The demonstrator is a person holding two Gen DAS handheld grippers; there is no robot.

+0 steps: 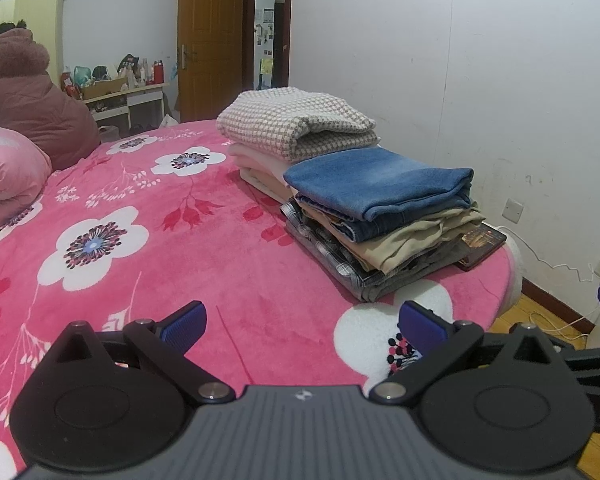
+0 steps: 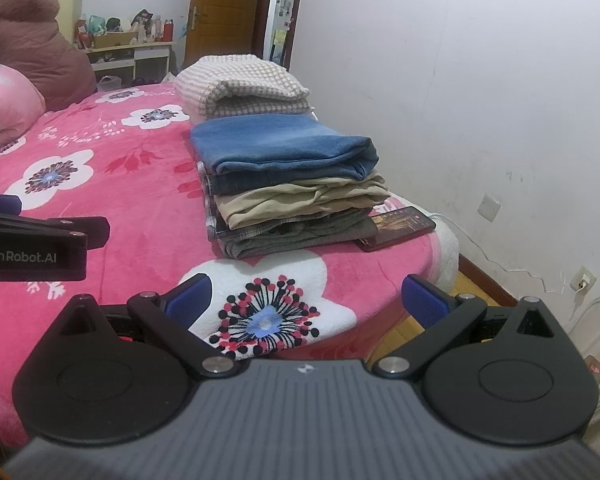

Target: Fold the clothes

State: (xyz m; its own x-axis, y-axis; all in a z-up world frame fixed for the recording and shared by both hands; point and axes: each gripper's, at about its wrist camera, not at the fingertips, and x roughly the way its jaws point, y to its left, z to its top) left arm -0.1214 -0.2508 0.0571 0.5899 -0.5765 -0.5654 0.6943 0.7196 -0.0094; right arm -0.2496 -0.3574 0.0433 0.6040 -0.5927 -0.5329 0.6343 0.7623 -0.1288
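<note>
2 spread, empty grippers hover over a pink floral bedspread [image 1: 148, 208] beside folded clothes.

The left gripper [image 1: 302, 326] and right gripper [image 2: 306, 300] each hold their blue pads wide apart, gripping nothing. The near stack [image 1: 384, 216], blue denim on top, sits by the bed's wall-side edge, a checked pile [image 1: 296, 124] behind it. Only the right view shows the phone [image 2: 398, 226] fully, and the left gripper's body.

"GenRobot.AI" on left hand-held gripper [image 2: 4, 204]
</note>
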